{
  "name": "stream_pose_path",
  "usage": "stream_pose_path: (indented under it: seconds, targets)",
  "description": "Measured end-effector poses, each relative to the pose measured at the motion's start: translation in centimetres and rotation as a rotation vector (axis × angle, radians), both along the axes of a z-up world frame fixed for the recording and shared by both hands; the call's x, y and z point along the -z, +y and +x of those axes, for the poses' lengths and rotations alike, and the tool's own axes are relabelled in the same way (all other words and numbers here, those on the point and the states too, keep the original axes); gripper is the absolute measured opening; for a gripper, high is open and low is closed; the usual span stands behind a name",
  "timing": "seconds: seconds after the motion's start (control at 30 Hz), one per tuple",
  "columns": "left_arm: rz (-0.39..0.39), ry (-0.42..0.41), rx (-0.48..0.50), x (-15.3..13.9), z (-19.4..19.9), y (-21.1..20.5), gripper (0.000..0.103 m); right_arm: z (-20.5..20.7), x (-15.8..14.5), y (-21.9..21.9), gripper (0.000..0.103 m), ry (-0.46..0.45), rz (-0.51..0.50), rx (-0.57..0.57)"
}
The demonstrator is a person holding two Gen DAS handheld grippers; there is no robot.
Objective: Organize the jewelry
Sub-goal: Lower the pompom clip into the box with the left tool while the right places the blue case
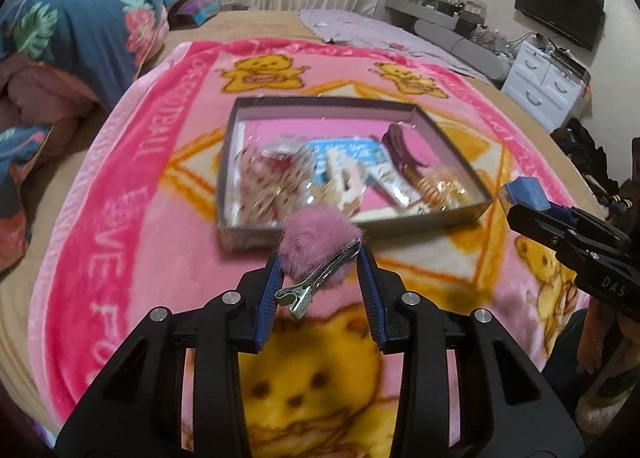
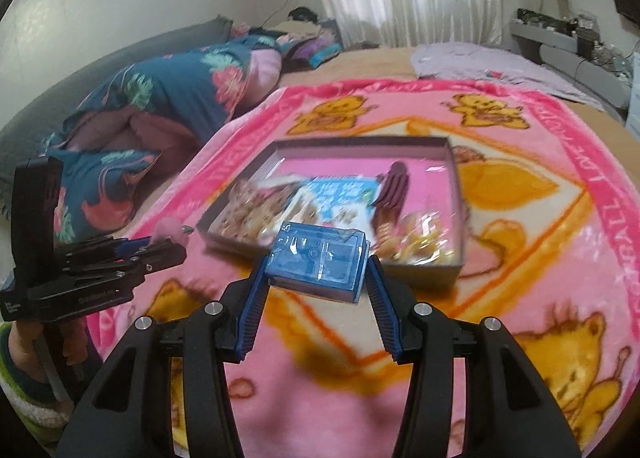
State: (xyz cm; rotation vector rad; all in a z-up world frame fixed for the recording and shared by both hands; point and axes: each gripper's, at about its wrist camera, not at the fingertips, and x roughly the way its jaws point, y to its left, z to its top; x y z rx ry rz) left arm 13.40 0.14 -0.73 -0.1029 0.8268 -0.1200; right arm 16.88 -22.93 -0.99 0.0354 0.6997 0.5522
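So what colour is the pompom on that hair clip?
Dusty pink pompom, clearest in the left wrist view.

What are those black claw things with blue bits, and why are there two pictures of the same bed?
Those claws are grabbing tools, one in each of a person's hands. Each tool has a small camera looking out along its two fingers, so you get two pictures of one moment.

The left wrist picture shows the left gripper pinching a fluffy pink pom-pom hair clip with a metal clasp. The right wrist picture shows the right gripper holding a small blue plastic box.

Both hover above a pink blanket with yellow bears, spread on a bed. On it sits a shallow cardboard tray filled with hair clips and little packets. At each picture's edge you can spot the other tool too.
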Motion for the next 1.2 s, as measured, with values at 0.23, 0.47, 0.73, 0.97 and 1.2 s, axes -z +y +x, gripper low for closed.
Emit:
stream_pose_path:
  seconds: [0.23, 0.47, 0.73, 0.97, 1.2]
  targets:
    - [0.004, -0.031, 0.031, -1.6, 2.4, -1.9, 0.029, 1.1, -1.1, -2.4, 0.047, -0.034, 0.015, 0.070]
    - [0.007, -0.045, 0.062, -2.4, 5.0, -3.8, 0.029, 3.0, -2.0, -4.3, 0.047, -0.044, 0.031, 0.125]
    - [0.007, -0.020, 0.092, -1.1, 7.4, -5.3, 0.029, 5.3, -2.5, -4.5, 0.047, -0.050, 0.019, 0.145]
    - [0.015, 0.020, 0.108, 1.0, 9.1, -5.8, 0.029, 8.2, -1.8, -4.2, 0.047, -0.024, -0.010, 0.153]
    - [0.009, 0.051, 0.111, 2.6, 10.3, -5.7, 0.029, 10.1, -0.3, -3.0, 0.047, 0.026, -0.041, 0.130]
